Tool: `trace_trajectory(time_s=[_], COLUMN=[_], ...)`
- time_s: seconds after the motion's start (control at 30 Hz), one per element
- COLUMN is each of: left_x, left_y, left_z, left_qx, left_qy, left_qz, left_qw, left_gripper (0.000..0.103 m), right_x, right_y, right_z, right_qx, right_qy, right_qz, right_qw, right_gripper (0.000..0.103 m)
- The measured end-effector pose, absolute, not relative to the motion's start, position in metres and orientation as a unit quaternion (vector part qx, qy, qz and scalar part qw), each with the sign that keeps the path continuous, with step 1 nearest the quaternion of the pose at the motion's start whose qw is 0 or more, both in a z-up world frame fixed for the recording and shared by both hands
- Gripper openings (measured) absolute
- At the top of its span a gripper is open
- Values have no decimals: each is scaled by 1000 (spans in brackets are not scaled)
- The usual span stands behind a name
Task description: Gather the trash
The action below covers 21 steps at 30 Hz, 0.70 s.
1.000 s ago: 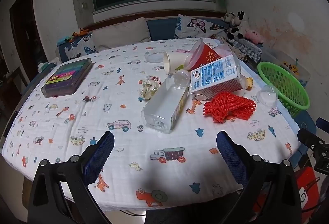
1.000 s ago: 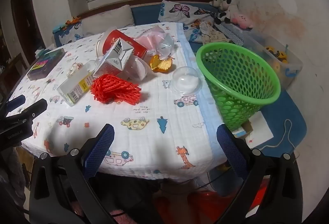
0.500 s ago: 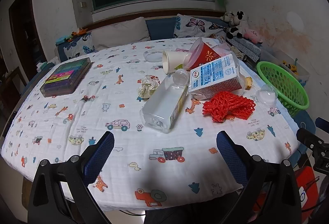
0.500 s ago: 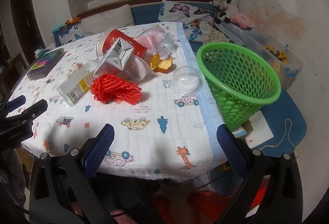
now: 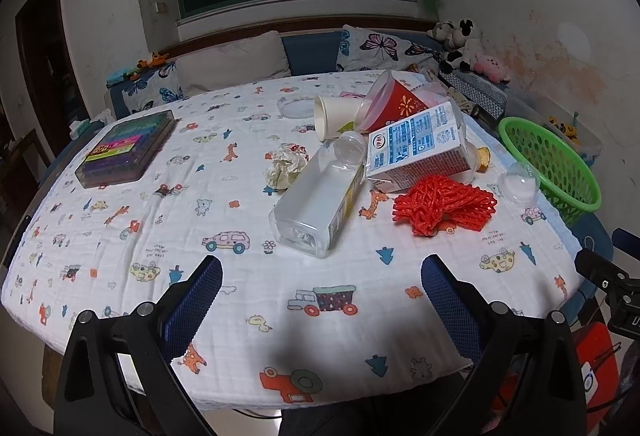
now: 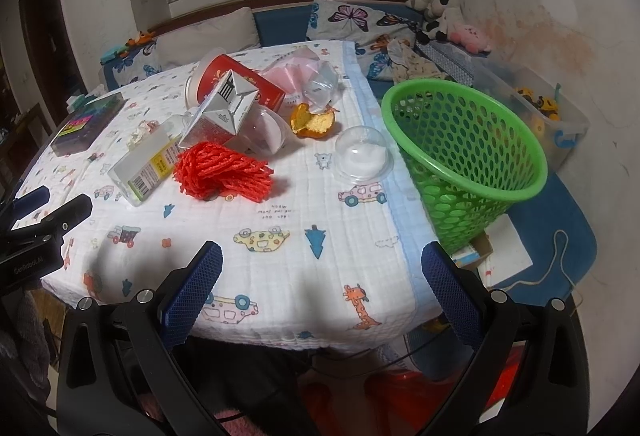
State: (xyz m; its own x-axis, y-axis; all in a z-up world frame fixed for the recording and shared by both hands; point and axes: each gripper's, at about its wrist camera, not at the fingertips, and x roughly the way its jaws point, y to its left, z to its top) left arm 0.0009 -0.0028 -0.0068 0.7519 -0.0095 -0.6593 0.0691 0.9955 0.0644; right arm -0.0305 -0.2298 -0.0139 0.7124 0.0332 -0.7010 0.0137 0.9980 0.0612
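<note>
My counter under its cartoon-print cloth carries the trash pile. The green basket stands off its right edge. A milk carton leans on a clear bottle; the red foam net lies just beside them, the clear dome lid nearer the basket. My left tool and right tool both hang spread wide, holding nothing.

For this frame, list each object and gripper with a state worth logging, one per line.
Left gripper: open, empty.
Right gripper: open, empty.
Green basket: tilted beside the table, no trash visible inside.
Clear plastic bottle: lying on its side.
Milk carton: tipped over.
Red cup: on its side.
White paper cup: on its side.
Red foam net: bunched up.
Paper ball: crumpled.
Dome lid: dome up.
</note>
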Motion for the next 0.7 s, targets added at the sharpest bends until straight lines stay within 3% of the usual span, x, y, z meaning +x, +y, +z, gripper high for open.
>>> trace_trajectory(time_s=[0.7], left_x=[9], left_y=[-4], left_z=[-12], left_qx=[44], left_qy=[360], left_qz=[-22], left_qw=[932], left_gripper=[97], right_x=[-26], right_y=[-229], right_z=[-18], right_qx=[34], right_qy=[386], right_qz=[8], right_qw=[922], right_gripper=[99])
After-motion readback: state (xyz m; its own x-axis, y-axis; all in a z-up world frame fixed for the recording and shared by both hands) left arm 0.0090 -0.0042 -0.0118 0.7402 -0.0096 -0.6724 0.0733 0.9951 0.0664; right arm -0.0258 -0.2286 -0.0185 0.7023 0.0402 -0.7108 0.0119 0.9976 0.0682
